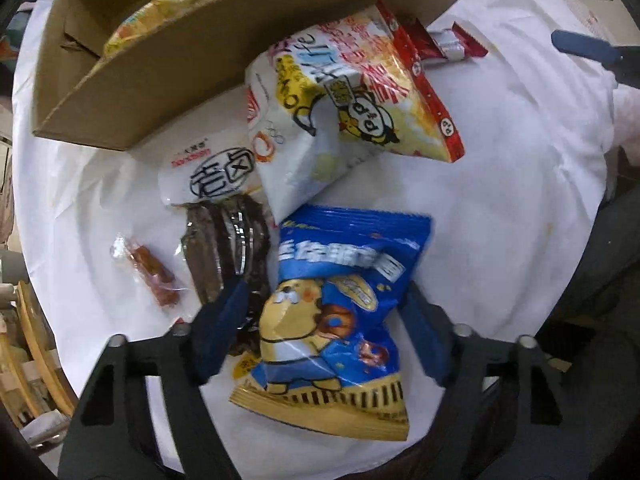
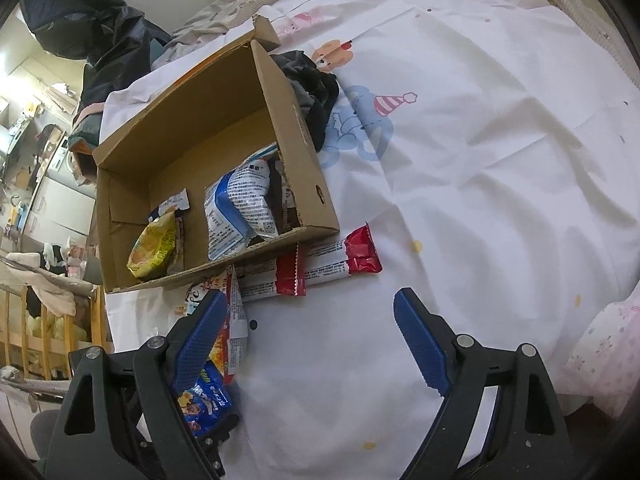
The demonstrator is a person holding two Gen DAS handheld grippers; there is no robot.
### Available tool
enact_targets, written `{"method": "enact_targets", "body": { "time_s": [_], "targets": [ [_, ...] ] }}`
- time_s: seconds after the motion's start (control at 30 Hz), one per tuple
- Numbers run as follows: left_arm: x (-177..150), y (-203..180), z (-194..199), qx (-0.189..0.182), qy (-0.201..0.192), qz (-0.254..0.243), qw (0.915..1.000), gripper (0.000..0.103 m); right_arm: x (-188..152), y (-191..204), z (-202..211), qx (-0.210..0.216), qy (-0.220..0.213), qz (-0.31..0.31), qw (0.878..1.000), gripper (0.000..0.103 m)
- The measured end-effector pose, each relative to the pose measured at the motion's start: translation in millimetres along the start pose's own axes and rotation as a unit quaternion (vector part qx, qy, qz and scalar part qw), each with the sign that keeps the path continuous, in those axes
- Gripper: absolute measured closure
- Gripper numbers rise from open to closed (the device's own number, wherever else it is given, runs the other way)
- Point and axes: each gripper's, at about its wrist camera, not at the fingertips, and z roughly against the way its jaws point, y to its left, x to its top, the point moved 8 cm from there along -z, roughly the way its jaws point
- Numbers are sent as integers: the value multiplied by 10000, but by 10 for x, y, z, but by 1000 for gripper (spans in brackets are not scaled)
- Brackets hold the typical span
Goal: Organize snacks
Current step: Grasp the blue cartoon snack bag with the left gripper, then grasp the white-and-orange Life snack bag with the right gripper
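Partly done: several packets lie inside the cardboard box (image 2: 224, 128), more wait just outside; left tongs (image 1: 320, 312) straddle a blue bag (image 1: 340, 300), grip unclear; right tongs (image 2: 310, 332) open, empty

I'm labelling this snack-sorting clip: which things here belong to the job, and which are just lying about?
Job:
cardboard box
blue snack bag
white and yellow snack bag
dark braised snack pack
small orange snack
red-ended bars
left claw

Lying about:
dark clothing
printed bedsheet
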Motion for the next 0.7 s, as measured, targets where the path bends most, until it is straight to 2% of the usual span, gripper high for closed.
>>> {"method": "enact_targets", "body": {
  "time_s": [0.03,0.13,0.37,0.47,0.57,0.63,0.7],
  "targets": [
    [0,2,20,-35,-30,-5,10000,50,-2,-6,-4,-34,3,-5,10000,15],
    [9,-4,88,-209,-7,47,9998,56,-11,3,-32,-48,38,-35,10000,15],
    [85,-131,640,-780,-403,16,9961,57,-41,34,-114,-82,170,-80,9998,15],
    [204,47,1005,-695,-869,125,9937,57,-82,40,-188,-190,296,-87,9993,15],
    [274,426,1192,-116,-1259,629,9900,57,-121,85,-270,-41,432,-135,9990,15],
    [238,664,1149,-55,-1271,1183,9848,56,-148,151,-335,44,522,-84,9986,15],
    [143,891,1032,-114,-1109,1931,9748,57,-186,257,-413,105,630,59,9979,15]
  ]
}}
